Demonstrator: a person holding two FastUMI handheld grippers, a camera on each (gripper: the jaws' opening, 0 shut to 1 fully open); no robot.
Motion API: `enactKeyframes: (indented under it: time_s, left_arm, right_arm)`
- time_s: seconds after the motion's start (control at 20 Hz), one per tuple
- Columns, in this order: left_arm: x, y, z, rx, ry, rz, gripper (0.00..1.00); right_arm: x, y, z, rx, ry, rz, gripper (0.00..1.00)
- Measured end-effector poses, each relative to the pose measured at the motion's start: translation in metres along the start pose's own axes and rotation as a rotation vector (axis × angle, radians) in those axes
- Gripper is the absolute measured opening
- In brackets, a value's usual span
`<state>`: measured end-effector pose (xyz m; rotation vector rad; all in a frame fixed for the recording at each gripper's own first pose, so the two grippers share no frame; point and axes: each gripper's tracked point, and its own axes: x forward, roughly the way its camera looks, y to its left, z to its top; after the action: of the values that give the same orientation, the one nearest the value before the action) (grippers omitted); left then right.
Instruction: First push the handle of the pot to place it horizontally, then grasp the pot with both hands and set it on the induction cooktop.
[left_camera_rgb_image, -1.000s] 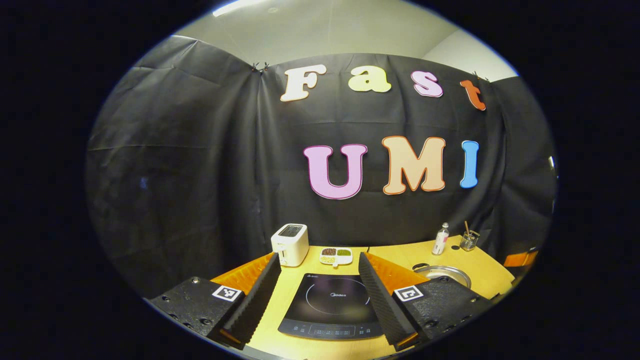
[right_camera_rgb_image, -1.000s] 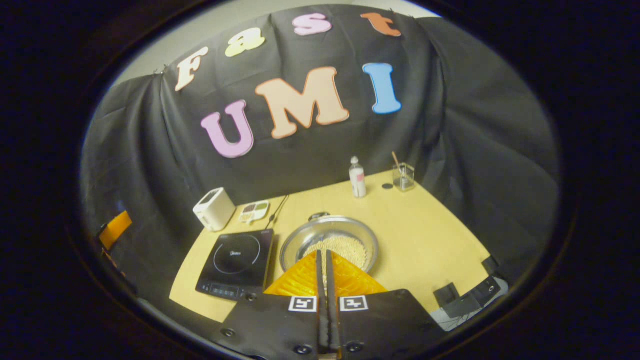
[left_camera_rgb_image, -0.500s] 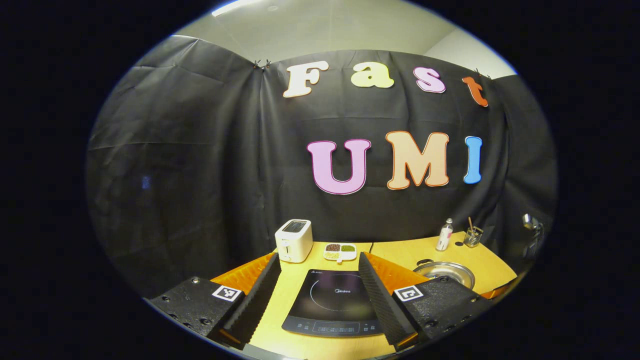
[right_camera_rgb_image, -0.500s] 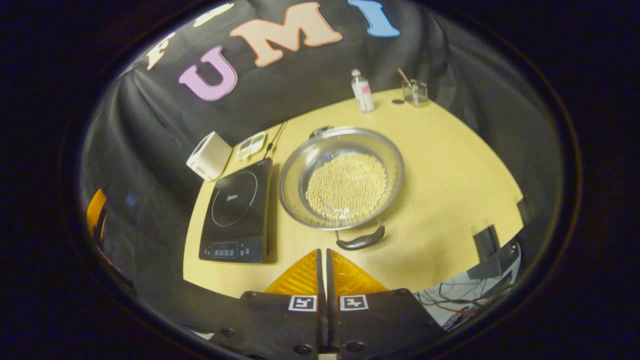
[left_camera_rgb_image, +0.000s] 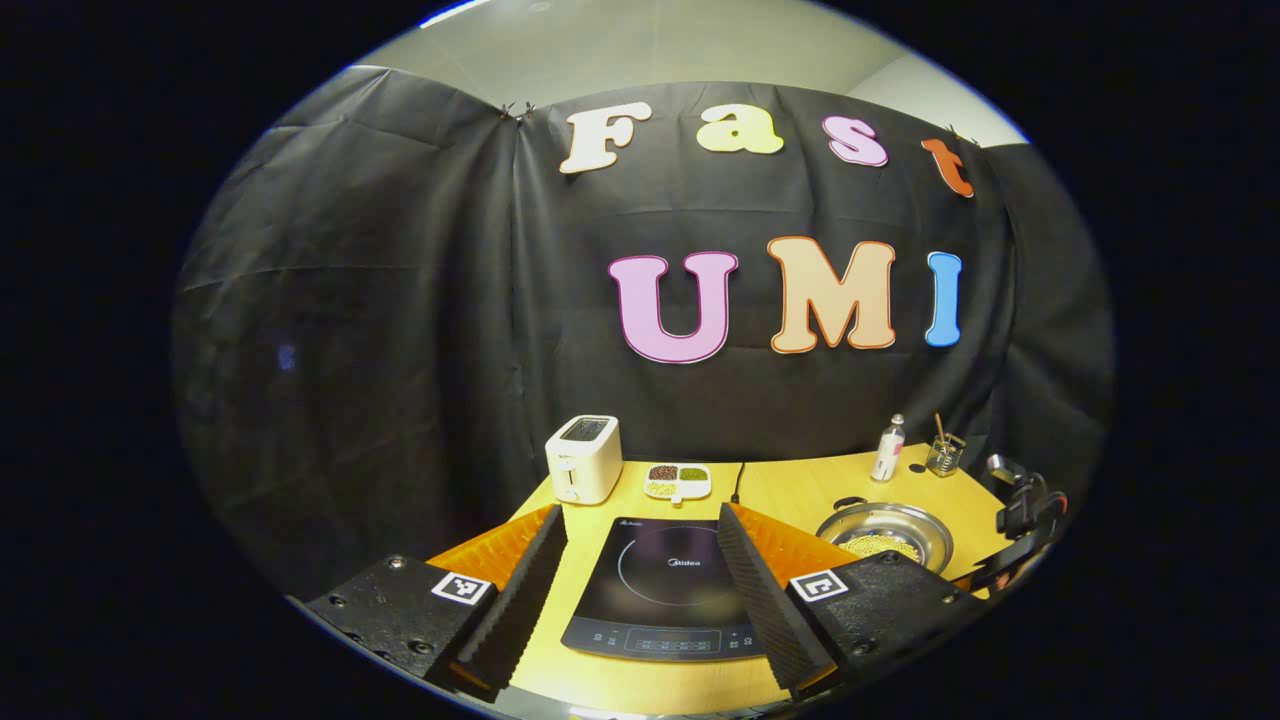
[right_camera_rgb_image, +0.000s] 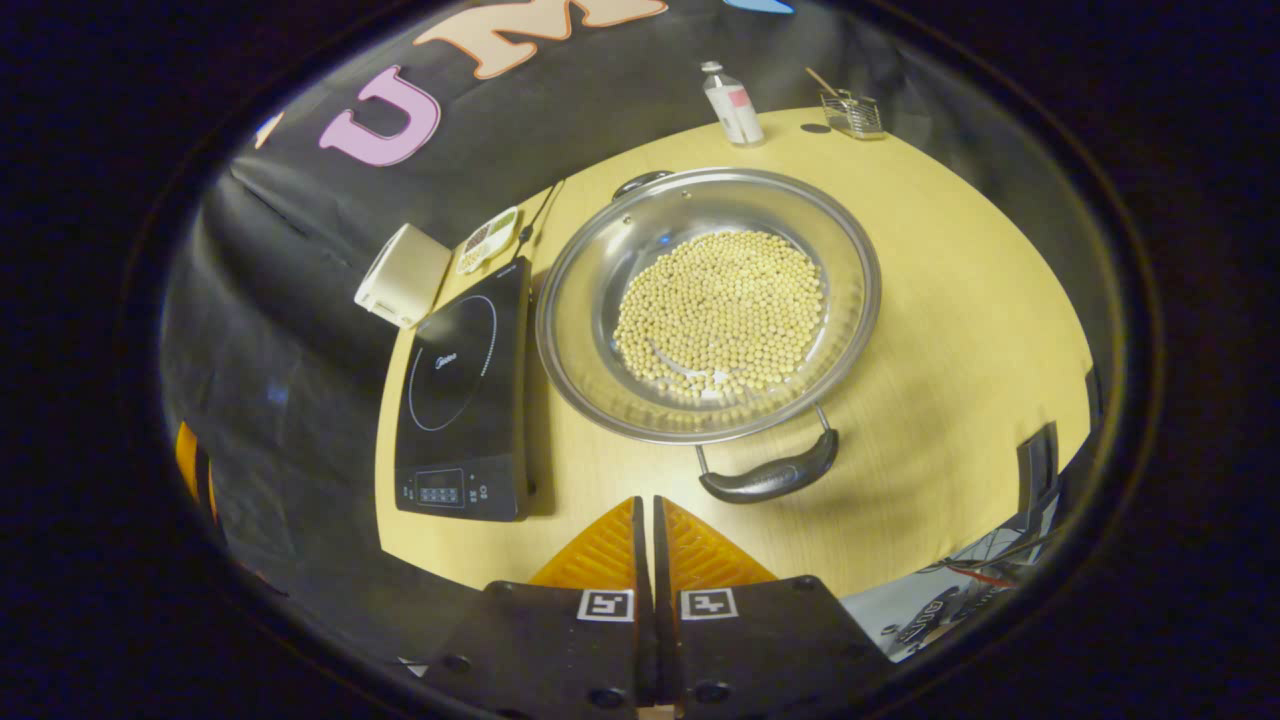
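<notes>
I am holding my right gripper closed above the pot, ready to push its near handle, while my left gripper is waiting open over the cooktop.

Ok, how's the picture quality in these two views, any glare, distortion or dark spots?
Left gripper view: sharp; fisheye bends the table edge, and the ceiling is bright at the top. Right gripper view: dimmer toward the edges, with soft glare on the pot rim and a shadow beside the induction cooktop.
</notes>
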<state>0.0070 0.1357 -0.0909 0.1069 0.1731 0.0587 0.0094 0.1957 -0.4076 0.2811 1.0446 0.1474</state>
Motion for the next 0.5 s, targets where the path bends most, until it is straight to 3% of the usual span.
enactKeyframes:
  time_s: [0.5]
  left_arm:
    - [0.002, 0.014, -0.014, 0.007, 0.043, 0.019, 0.93]
  right_arm:
    - [0.031, -0.018, 0.003, 0.005, 0.048, -0.096, 0.02]
